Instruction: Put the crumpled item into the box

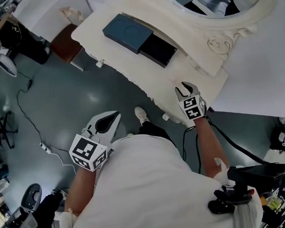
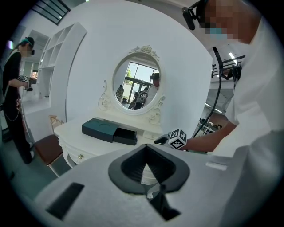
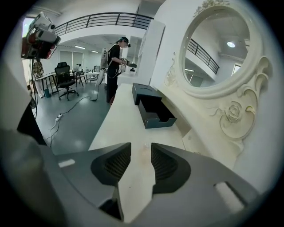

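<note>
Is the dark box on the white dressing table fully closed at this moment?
No, the box is open: the right gripper view shows its inner tray slid out of the sleeve.

White carved vanity table [image 1: 120,59], ornate oval mirror [image 2: 136,86], glossy grey floor [image 1: 60,101], brown-seated chair [image 1: 66,43]

Light: bright, even, overhead | shadows: soft | edges: fisheye vignette (both gripper views) | focus: sharp
</note>
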`<state>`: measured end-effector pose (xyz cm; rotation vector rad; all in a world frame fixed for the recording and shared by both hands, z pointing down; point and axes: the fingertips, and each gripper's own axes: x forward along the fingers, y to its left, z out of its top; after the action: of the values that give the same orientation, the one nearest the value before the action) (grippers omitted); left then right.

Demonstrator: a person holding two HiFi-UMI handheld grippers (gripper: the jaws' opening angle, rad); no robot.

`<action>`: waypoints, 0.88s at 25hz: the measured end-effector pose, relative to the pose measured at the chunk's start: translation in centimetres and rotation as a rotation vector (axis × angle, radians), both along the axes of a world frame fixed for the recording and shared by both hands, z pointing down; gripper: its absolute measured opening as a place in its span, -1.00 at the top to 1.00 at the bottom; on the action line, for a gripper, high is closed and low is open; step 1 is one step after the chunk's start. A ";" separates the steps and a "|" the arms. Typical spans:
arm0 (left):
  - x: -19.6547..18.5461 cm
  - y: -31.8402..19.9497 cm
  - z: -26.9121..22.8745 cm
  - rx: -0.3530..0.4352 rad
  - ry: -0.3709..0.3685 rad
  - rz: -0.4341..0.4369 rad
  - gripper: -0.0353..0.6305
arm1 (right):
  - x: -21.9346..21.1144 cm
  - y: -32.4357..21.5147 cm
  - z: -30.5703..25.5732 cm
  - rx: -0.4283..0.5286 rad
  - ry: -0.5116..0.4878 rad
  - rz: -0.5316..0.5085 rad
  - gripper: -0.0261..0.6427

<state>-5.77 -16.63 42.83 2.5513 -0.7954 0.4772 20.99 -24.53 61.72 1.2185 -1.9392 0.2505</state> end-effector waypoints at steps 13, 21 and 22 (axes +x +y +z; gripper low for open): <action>2.9 -4.4 0.5 -0.019 -0.019 -0.037 0.89 | 1.8 -3.8 5.0 -0.106 0.018 -0.061 0.41; 3.6 -5.5 0.3 -0.014 -0.017 -0.022 0.89 | 1.7 -4.1 4.8 -0.105 0.010 -0.057 0.56; 3.6 -5.6 0.2 -0.012 -0.016 -0.020 0.89 | 1.8 -4.0 4.6 -0.105 0.011 -0.051 0.57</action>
<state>-2.20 -22.24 43.03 2.5291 -0.8202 0.4951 22.76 -28.58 66.36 1.0984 -1.9205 0.3148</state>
